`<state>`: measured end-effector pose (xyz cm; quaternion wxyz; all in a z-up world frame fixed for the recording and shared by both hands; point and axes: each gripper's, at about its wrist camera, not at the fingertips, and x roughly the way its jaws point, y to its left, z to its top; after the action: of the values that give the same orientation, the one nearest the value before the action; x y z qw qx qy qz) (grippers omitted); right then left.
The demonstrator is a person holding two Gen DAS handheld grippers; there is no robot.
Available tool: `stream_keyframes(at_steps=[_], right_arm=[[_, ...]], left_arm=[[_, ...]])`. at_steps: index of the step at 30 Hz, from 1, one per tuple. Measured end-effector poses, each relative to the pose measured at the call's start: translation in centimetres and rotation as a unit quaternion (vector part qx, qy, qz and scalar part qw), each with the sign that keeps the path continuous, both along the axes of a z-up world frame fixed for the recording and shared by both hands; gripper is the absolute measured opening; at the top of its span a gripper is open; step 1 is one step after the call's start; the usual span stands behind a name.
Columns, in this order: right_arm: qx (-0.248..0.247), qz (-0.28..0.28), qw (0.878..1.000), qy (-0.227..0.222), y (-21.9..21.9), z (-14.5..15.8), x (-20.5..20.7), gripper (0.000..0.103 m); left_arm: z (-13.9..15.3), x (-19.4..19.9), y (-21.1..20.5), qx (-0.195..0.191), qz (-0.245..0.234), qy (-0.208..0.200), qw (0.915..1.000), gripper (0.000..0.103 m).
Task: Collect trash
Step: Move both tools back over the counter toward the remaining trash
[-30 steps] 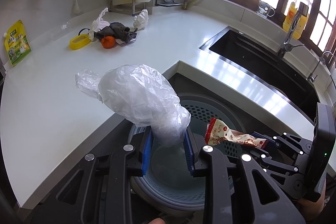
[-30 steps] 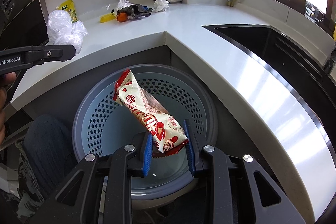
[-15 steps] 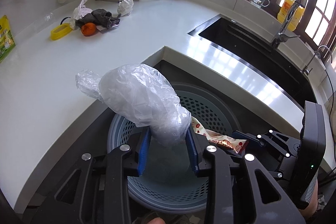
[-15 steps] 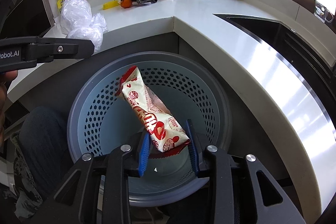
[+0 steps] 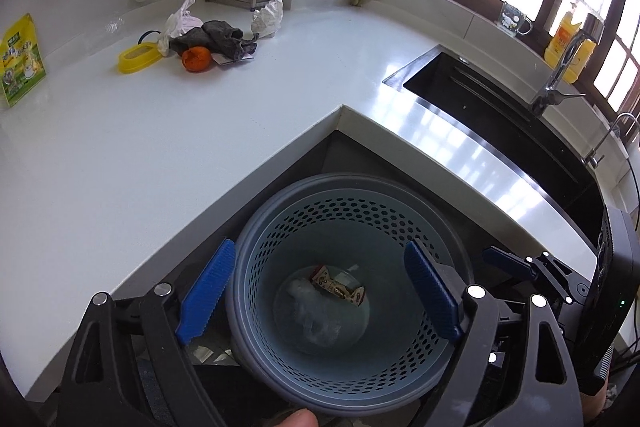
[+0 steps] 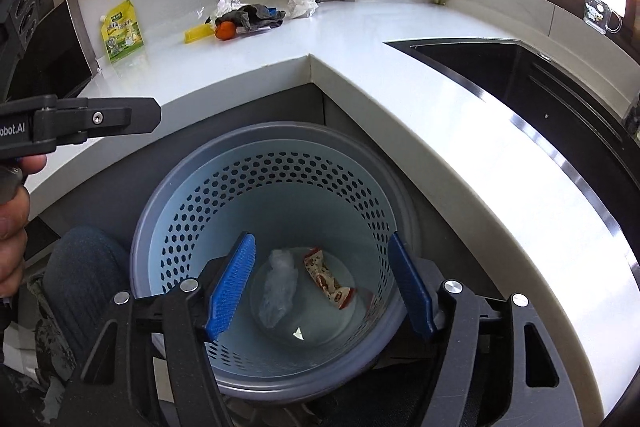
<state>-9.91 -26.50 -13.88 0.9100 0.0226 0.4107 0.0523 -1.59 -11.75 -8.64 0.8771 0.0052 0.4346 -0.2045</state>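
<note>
A perforated grey-blue waste basket (image 5: 280,223) (image 6: 256,171) stands below the counter corner. On its bottom lie a crumpled clear plastic bag (image 5: 312,311) (image 6: 280,283) and a red-and-white snack wrapper (image 5: 338,285) (image 6: 328,279). My left gripper (image 5: 320,291) hangs over the basket, jaws opening, nothing between the blue pads. My right gripper (image 6: 320,287) also hangs above it, jaws opening and empty. More trash sits far back on the counter: a dark rag (image 5: 224,37), an orange peel (image 5: 196,59), white crumpled paper (image 5: 268,19) and a yellow lid (image 5: 138,57).
The white L-shaped counter (image 5: 120,147) wraps around the basket. A dark sink (image 5: 500,123) with a tap lies to the right. A yellow-green pouch (image 6: 122,31) leans on the wall. A person's hand (image 6: 12,211) and a knee in jeans (image 6: 84,267) are at the left.
Both grippers opened. The plastic bag dropped from the left one and the snack wrapper from the right one; both now lie at the bottom of the basket.
</note>
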Motion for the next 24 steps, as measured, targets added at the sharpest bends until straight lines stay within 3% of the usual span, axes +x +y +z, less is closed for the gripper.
stream_keyframes(at_steps=[11,24], right_arm=[[0.038,0.036,0.997,-0.052,1.9,5.0,2.4,0.069],[0.056,0.055,0.993,-0.089,2.7,9.1,10.8,0.070]], left_arm=[[3.5,0.7,5.3,-0.003,0.058,-0.047,0.9972,0.093],[5.7,4.9,9.8,0.009,0.109,-0.076,0.9911,0.094]])
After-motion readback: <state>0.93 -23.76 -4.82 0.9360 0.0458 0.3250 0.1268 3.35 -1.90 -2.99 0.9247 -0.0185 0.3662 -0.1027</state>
